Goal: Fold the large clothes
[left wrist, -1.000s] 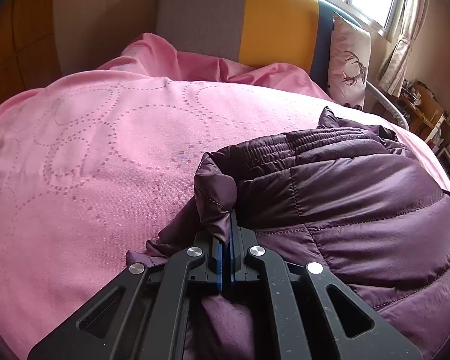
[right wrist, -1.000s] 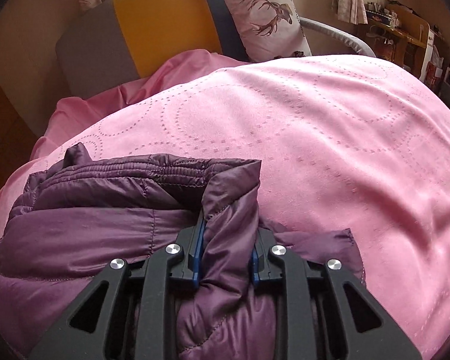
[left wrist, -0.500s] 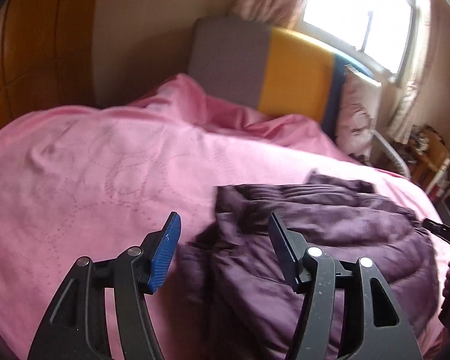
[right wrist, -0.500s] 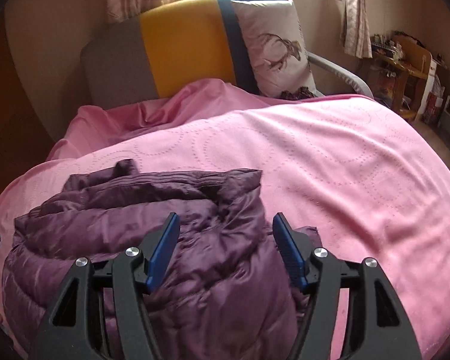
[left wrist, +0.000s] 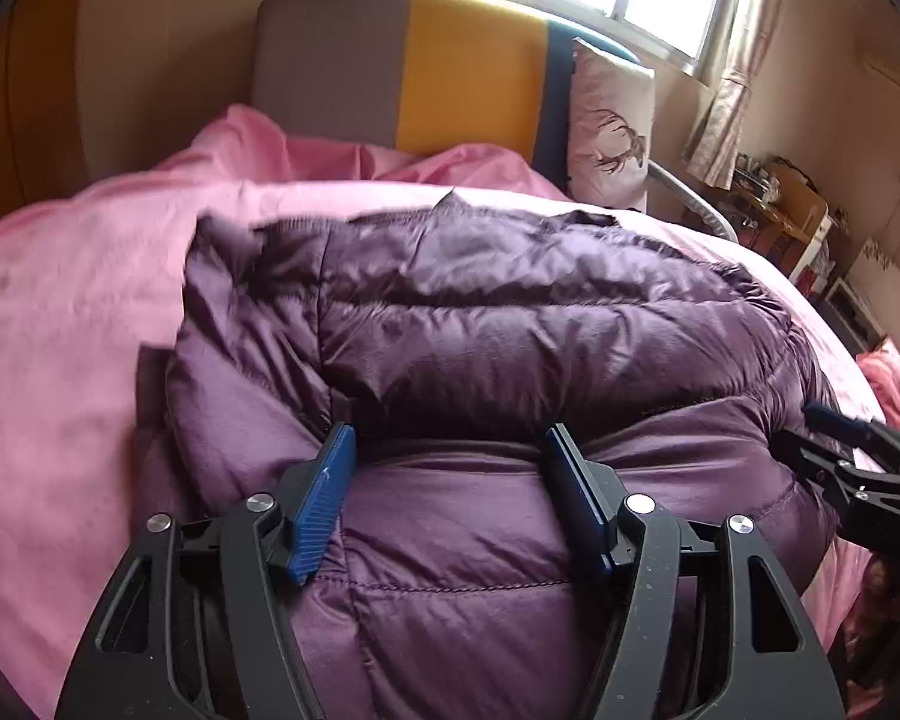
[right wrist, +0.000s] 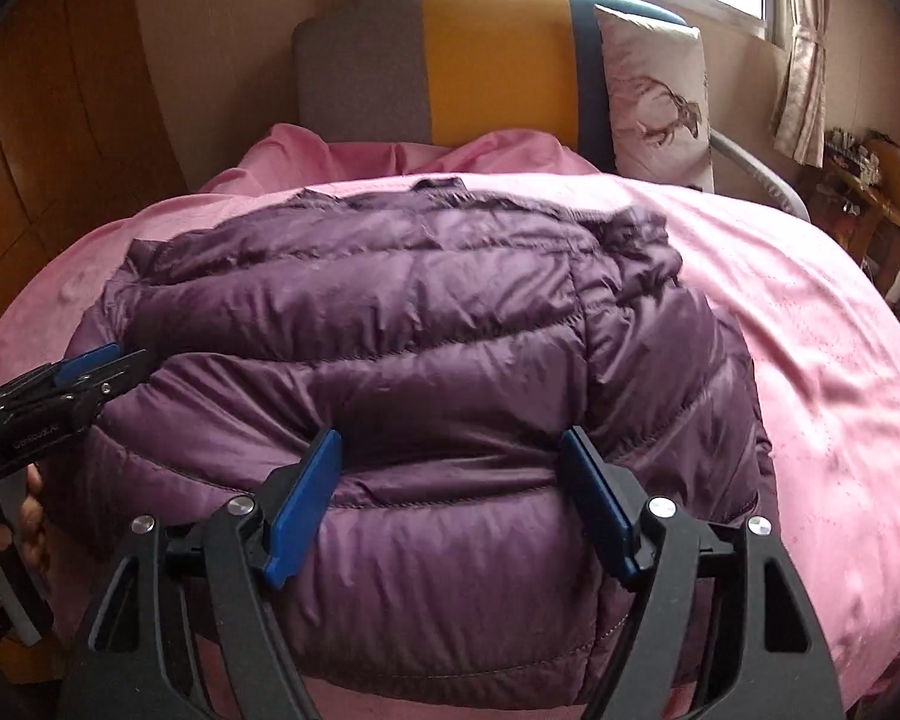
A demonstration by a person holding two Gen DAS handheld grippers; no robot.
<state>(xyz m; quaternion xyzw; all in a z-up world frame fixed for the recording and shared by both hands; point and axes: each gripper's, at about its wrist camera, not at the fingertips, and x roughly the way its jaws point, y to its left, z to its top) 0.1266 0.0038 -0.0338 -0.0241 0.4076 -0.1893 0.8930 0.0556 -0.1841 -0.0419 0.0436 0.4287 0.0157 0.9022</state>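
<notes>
A purple quilted down jacket lies folded in a thick bundle on the pink bedspread. My left gripper hovers over the jacket's near edge, jaws opening. The fabric shows between the blue pads, but they do not press on it. My right gripper stands likewise over the near edge, jaws opening wide and holding nothing. Each gripper also appears in the other's view: the right gripper at the jacket's right side, the left gripper at its left side, held by a hand.
A grey, yellow and blue headboard stands at the far end with a deer-print pillow. Bunched pink bedding lies below it. A wooden wardrobe is on the left, a cluttered desk on the right, and curtains hang by the window.
Both grippers were shut on folds of the jacket; they have opened, let go and drawn back and up. The jacket now lies folded on the bed.
</notes>
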